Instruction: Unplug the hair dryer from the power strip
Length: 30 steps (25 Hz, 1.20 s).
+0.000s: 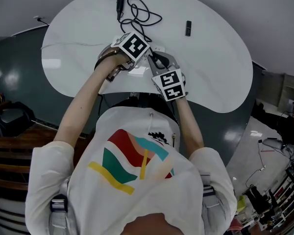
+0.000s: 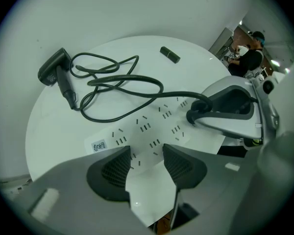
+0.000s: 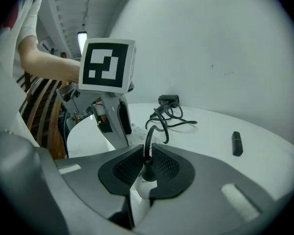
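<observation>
The white power strip (image 2: 157, 121) lies on the round white table (image 1: 88, 33). My left gripper (image 2: 147, 165) points straight down over the strip's near end; its jaws stand open and straddle the strip's top, pinching nothing. My right gripper (image 3: 147, 165) is shut on the black plug (image 3: 148, 171), which sits in the strip (image 3: 139, 192). From the plug the black cable (image 2: 127, 87) runs in loose loops to the black hair dryer (image 2: 56, 72) at the table's far edge. In the head view both grippers meet over the strip, the left gripper (image 1: 137, 58) beside the right gripper (image 1: 159, 61).
A small black bar-shaped object (image 1: 188, 28) lies on the table to the far right of the cable. The table's near edge runs just under my hands. A person (image 2: 245, 58) sits in the room beyond the table.
</observation>
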Available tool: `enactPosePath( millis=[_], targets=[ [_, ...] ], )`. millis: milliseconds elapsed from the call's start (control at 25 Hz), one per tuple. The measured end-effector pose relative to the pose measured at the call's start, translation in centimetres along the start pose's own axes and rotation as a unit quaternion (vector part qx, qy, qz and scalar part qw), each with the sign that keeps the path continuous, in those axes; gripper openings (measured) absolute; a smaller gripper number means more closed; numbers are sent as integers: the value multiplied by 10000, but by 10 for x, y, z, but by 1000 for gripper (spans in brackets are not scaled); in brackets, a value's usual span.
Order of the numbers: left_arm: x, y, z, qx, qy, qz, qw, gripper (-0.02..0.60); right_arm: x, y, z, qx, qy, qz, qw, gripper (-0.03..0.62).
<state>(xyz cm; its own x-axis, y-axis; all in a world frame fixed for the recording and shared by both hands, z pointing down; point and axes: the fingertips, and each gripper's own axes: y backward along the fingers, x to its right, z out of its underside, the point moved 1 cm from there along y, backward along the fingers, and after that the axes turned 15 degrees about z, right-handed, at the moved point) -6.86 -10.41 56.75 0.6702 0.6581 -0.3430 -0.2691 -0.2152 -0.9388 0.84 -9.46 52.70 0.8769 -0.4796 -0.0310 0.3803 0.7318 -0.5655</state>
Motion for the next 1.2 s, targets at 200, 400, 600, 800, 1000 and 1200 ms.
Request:
enactPosePath(
  millis=[200, 400, 600, 800, 1000, 1200],
  targets=[
    [2, -2, -1, -293, -17, 2, 9996, 213, 2, 3, 1, -35, -312, 1, 9995, 64],
    [2, -3, 1, -400, -60, -4, 9992, 213, -1, 4, 4, -94, -224, 15, 9997, 63],
    [-5, -7, -11, 80, -59, 248, 9996, 179, -13, 17, -61, 1012, -288, -39, 9944, 61],
    [-4, 2, 9, 465, -291, 17, 9985, 101, -9, 11, -45, 654, 78, -90, 9978, 67],
    [-9, 5, 2, 639, -360, 42, 9973, 101, -4, 9, -55, 730, 280, -78, 9969, 69],
    [-9, 5, 1, 622, -436, 71, 9971, 101, 3, 9, -59, 722, 298, 12, 9969, 69]
  ],
)
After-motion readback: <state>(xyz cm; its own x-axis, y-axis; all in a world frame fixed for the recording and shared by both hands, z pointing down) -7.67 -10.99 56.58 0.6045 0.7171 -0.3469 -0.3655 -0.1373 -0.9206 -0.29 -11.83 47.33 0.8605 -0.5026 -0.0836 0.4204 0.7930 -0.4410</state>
